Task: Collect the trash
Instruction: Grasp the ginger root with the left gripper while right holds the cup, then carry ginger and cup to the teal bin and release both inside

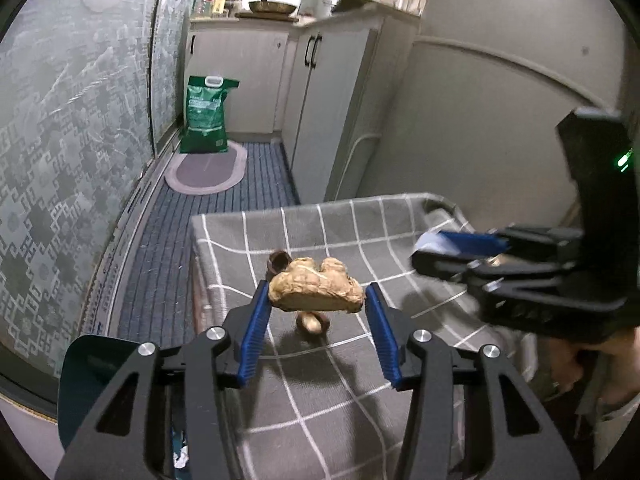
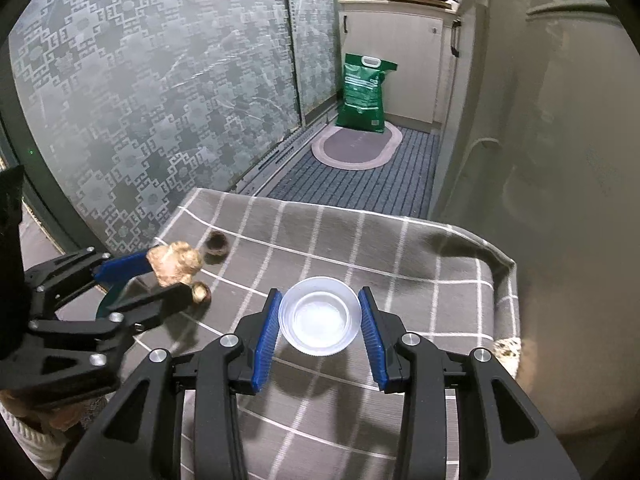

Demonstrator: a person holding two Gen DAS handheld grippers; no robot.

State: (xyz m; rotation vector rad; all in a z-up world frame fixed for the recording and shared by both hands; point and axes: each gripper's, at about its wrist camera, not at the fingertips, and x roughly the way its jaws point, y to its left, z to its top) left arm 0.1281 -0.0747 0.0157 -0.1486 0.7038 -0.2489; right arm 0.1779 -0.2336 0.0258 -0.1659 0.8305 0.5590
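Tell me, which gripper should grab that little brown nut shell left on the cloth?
Probably neither yet: the left gripper holds the ginger and the right gripper holds the plastic cup. The left hangs nearer the shell.

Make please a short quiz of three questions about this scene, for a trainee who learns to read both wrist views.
1. True or false: the left gripper holds the knobbly beige ginger root lifted above the grey checked tablecloth.
2. What sits between the pads of the right gripper?
A. the green bag
B. the small clear plastic bowl
C. a metal pan
3. Fill in: the two small brown nut shells lie on the ____.

Key: 1 true; 2 B; 3 tablecloth.
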